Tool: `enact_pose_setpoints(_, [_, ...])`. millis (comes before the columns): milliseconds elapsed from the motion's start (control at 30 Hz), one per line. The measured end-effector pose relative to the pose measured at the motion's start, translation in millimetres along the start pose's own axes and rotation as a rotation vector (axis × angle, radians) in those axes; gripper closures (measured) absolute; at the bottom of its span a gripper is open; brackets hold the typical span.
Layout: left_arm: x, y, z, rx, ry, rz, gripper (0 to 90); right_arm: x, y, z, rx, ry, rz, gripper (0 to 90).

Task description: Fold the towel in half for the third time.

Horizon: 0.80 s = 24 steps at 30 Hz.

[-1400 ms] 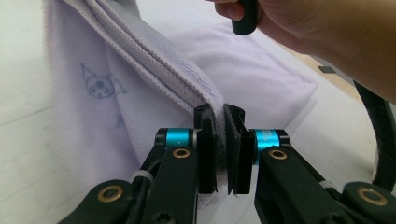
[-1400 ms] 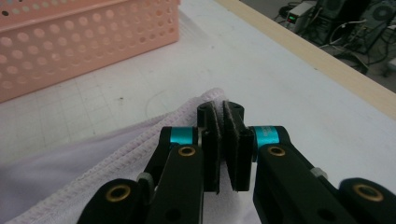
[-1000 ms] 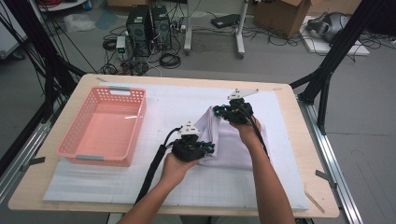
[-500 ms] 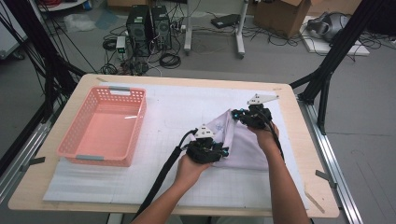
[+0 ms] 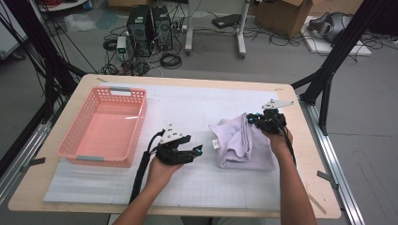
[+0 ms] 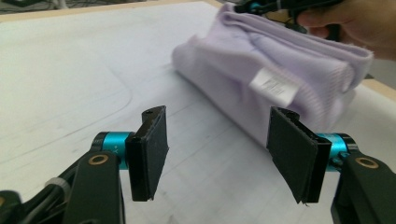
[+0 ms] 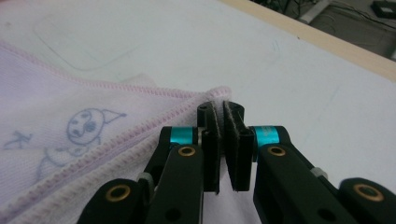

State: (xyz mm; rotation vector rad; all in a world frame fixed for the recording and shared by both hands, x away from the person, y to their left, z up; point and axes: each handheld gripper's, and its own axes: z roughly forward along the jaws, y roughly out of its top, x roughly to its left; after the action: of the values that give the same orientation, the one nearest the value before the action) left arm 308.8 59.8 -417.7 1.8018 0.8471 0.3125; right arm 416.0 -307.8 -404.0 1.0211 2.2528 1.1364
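Observation:
A pale lilac garment [image 5: 241, 143] lies bunched and folded on the white mat, right of centre. Its white label [image 6: 273, 86] faces my left gripper. My right gripper [image 5: 257, 118] is shut on the garment's stitched hem [image 7: 205, 95] at the far right of the heap; a small printed figure [image 7: 86, 126] shows on the cloth beside it. My left gripper [image 5: 197, 151] sits low on the mat a short way left of the garment, its jaws having just been opening and now wide apart with nothing between the pads [image 6: 154, 151].
A pink plastic basket [image 5: 105, 126] stands on the left of the mat with nothing in it. The wooden table edge [image 5: 187, 80] runs along the far side. Black frame legs [image 5: 328, 70] rise at the right corner.
My left gripper let go of the garment, opened and drew back to the left. My right gripper carried its hem to the right and down, folding the cloth into a heap.

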Motion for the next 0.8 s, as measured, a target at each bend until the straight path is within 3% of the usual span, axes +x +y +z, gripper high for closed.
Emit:
enact_pose_setpoints(167, [7.0,-7.6,-4.8,-0.013,0.002,0.001,38.1,-2.8,-10.4,-1.0,0.033,-0.034,0.022,83.2])
enact_pose_setpoints(333, [12.9,-14.5,-9.6,-0.028,-0.001,-0.006,38.1,-6.8,-13.0,-15.7,0.028,-0.098,0.114,65.7])
enact_pose_setpoints(433, [16.9,-17.5,-13.4,-0.028,0.0,0.0,38.1,-6.3,-13.8,-32.6,0.022,-0.12,0.157,61.7])
enact_pose_setpoints(567, [21.5,-21.5,-18.3,-0.032,0.002,0.005,37.8,5.6,-17.1,-55.1,0.023,-0.155,0.14,59.5])
enact_pose_setpoints(667, [25.1,-24.1,-22.0,-0.036,0.003,0.009,37.7,19.0,-27.4,-67.5,0.021,-0.136,0.145,57.6])
enact_pose_setpoints(800, [27.5,-24.9,-24.4,-0.04,0.004,0.012,37.7,38.3,-48.1,-72.5,0.058,-0.113,0.141,54.1])
